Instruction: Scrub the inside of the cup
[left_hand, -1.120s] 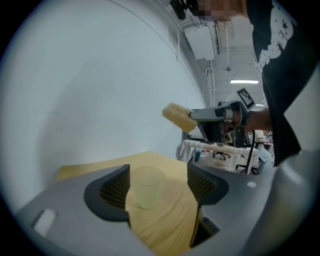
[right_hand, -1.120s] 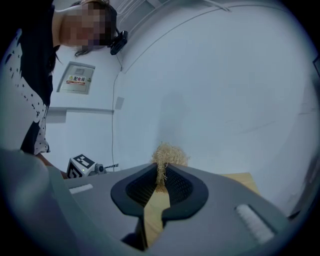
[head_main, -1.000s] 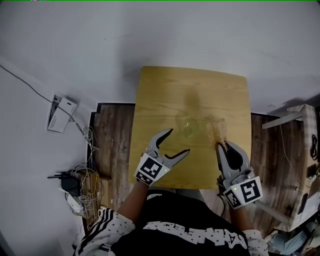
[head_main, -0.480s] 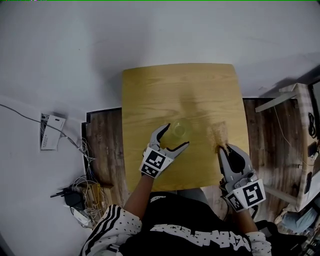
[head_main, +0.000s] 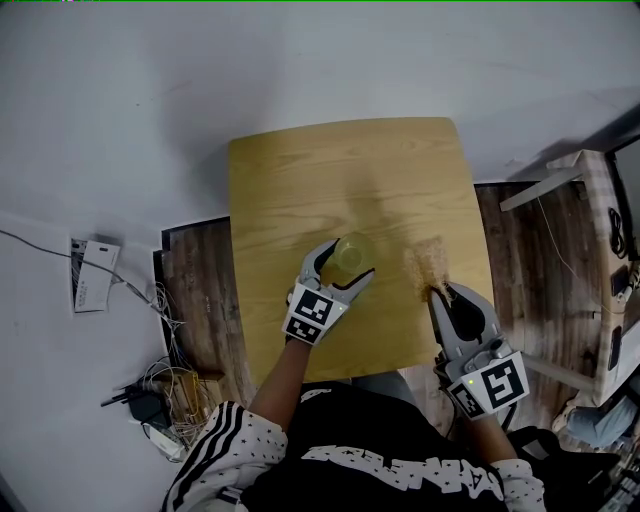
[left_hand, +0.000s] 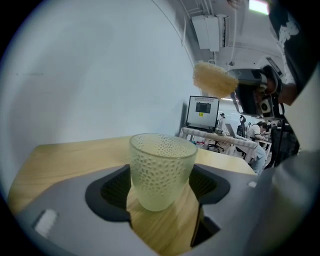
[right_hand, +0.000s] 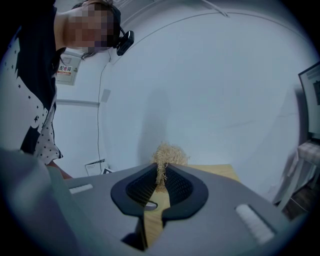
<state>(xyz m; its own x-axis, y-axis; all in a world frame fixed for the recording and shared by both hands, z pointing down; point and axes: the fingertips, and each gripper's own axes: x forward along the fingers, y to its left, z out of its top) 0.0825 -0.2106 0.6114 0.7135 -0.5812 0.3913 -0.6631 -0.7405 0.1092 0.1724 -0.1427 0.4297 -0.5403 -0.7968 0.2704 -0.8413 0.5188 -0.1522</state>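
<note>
Little to read: white block lettering across the black shirt (head_main: 400, 465) at 6 o'clock of the head view, upside down and not legible; black-and-white square patterns on the marker cubes (head_main: 312, 315); a lit monitor (left_hand: 203, 112) at 1 o'clock in the left gripper view, its yellow tag too small to make out. From the head: wooden table (head_main: 330, 170), cup (head_main: 349, 257) upright on it toward 6 o'clock of the tabletop, bracketed by the left gripper (head_main: 350, 260); scrubber (head_main: 428, 262) at 3 o'clock of the cup, apart from it, pinched in the right gripper (head_main: 438, 291). Only in the left gripper view: dimpled pale green glass of the cup, standing on the wood between jaws spread wide and just now closing in, pads just beside its walls, a firm press not discernible; scrubber up at 1 o'clock above the tabletop; desks (left_hand: 220, 137) far behind. Only in the right gripper view: jaws almost together, clamped on a thin neck of the straw-coloured fibre tuft, bushy end sticking out past the tips. Only in the head view: white box (head_main: 88, 275) at 9 o'clock of the table and tangled cables (head_main: 160, 395) at 8 o'clock.
</note>
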